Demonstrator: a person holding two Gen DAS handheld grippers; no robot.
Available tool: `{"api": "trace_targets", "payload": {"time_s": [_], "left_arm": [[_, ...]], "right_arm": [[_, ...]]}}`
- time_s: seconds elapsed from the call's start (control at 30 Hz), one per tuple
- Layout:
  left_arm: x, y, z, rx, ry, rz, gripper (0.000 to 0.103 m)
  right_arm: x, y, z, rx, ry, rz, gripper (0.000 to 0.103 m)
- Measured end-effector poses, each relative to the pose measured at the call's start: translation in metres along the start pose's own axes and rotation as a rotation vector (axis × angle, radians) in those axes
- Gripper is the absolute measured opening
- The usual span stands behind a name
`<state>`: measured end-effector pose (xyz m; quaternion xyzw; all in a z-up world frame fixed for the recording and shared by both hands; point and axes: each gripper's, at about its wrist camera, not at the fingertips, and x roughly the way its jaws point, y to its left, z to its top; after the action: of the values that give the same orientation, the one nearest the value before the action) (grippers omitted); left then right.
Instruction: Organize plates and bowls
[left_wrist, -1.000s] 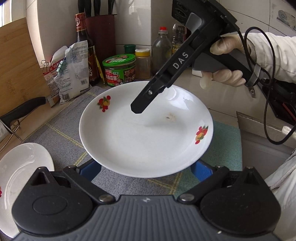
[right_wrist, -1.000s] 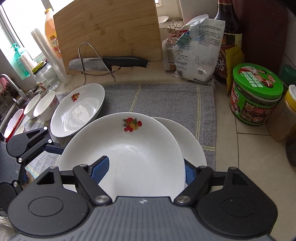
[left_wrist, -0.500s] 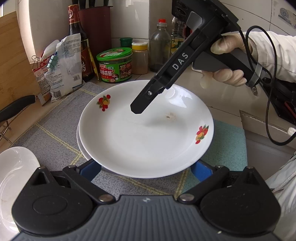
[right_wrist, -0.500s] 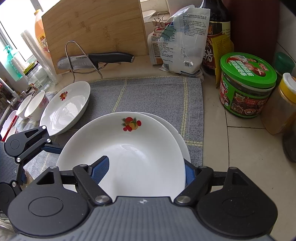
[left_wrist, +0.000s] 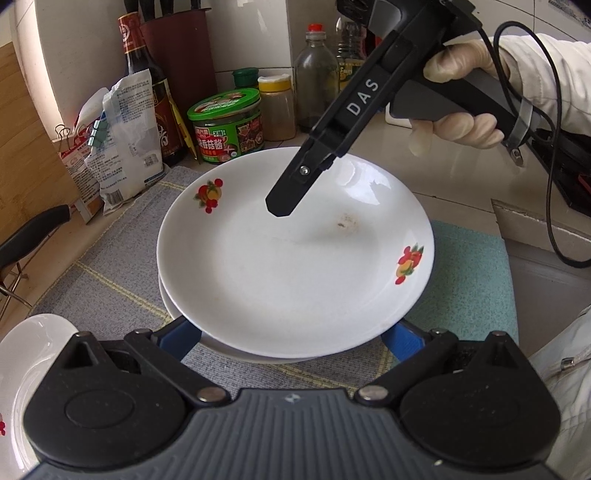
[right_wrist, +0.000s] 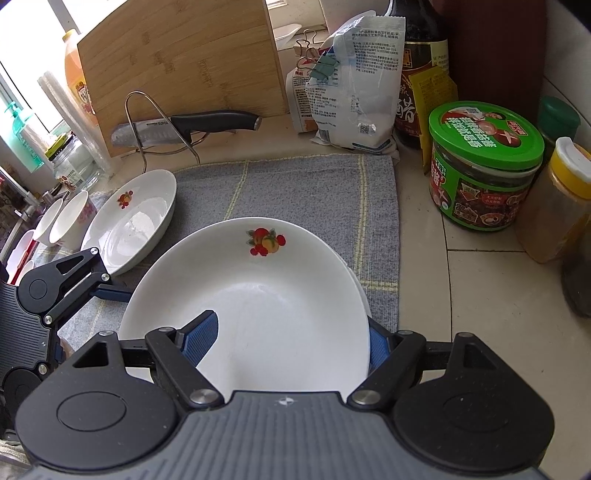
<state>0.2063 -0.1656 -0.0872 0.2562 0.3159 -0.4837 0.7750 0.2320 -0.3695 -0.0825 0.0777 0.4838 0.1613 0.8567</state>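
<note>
1. The right hand-held gripper (right_wrist: 286, 341) grips the near edge of the top plate (right_wrist: 266, 291): one blue finger (right_wrist: 201, 338) lies inside the plate, the other sits outside the rim.
2. The left hand-held gripper (left_wrist: 290, 338) is spread wide, its blue fingers (left_wrist: 179, 338) at either side of the top plate's near edge; actual contact cannot be confirmed.
3. The top plate, white with fruit decals, sits above a second plate (left_wrist: 221, 345), of which only a thin edge shows. Whether the two touch cannot be determined.
4. Both plates lie over the grey cloth (right_wrist: 295, 192) on the table (right_wrist: 480, 295).
5. Left of the top plate, a third plate (right_wrist: 135, 221) rests at the cloth edge, with two small bowls (right_wrist: 68, 221) just beyond it.
6. Right of the top plate stands a green-lidded jar (right_wrist: 484, 166).
7. Beyond the top plate, a knife (right_wrist: 184, 127) rests in a wire rack in front of a cutting board (right_wrist: 177, 55), beside a white bag (right_wrist: 354, 92).
</note>
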Motion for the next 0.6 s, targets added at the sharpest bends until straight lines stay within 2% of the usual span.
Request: {"api": "trace_targets", "payload": {"time_s": [0.27,0.6], "left_arm": [[-0.003,-0.001,0.003,-0.044,0.047,0.016,0.102],[-0.012,0.005,0.003,-0.1,0.063,0.039,0.102]], "right_arm": [[0.01,0.006,0.004,-0.009,0.019,-0.002,0.085],[0.029,0.018,0.013,-0.055,0.046,0.005,0.086]]}}
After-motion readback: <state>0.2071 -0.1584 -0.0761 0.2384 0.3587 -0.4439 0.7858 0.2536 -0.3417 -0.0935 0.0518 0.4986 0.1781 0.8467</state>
